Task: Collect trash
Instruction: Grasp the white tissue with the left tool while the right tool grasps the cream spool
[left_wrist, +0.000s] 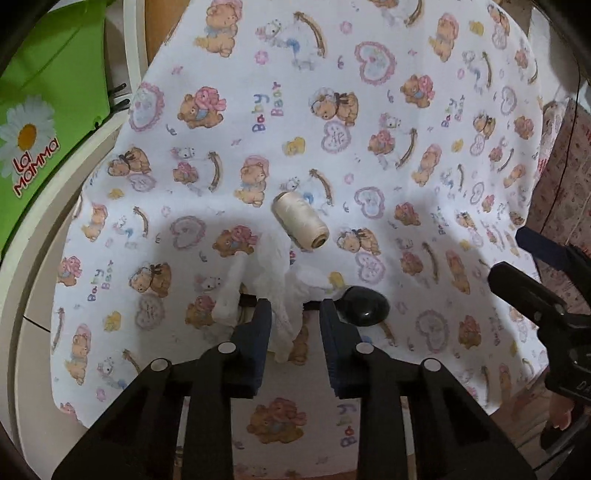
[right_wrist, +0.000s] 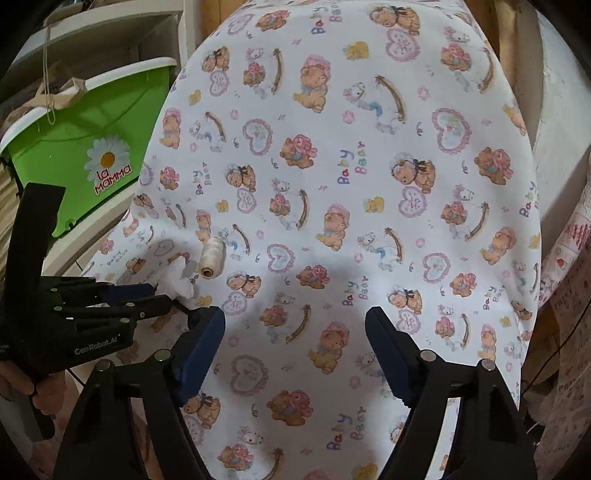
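Two grippers of yours reach over a table draped in a white cloth (left_wrist: 369, 110) printed with teddy bears, hearts and the words "Baby Bear". Its edges run out of frame, and whatever lies under it is hidden.

Beside the table, at your left, stands a green plastic bin (right_wrist: 92, 129), cut off at the frame edge, with a daisy and the words "la Mamma".

Your right gripper (right_wrist: 295, 325) is spread wide above bare cloth with nothing between its fingers. Seen from the right wrist, your left gripper's body bears small white lettering, roughly "CenRobot_AI", hard to make out.

Your left gripper (left_wrist: 293, 317) has its jaws partly drawn in around a crumpled white tissue (left_wrist: 273, 280), the trash. It lies at the near side of the table, long axis running toward and away from you, one end hanging between the fingers. Whether the pads press it, you cannot tell.

A cream thread spool (left_wrist: 301, 221) lies on its side just beyond the tissue, open end toward you and rightward. A small black rounded object (left_wrist: 364, 306), partly hidden, sits beside the right fingertip.
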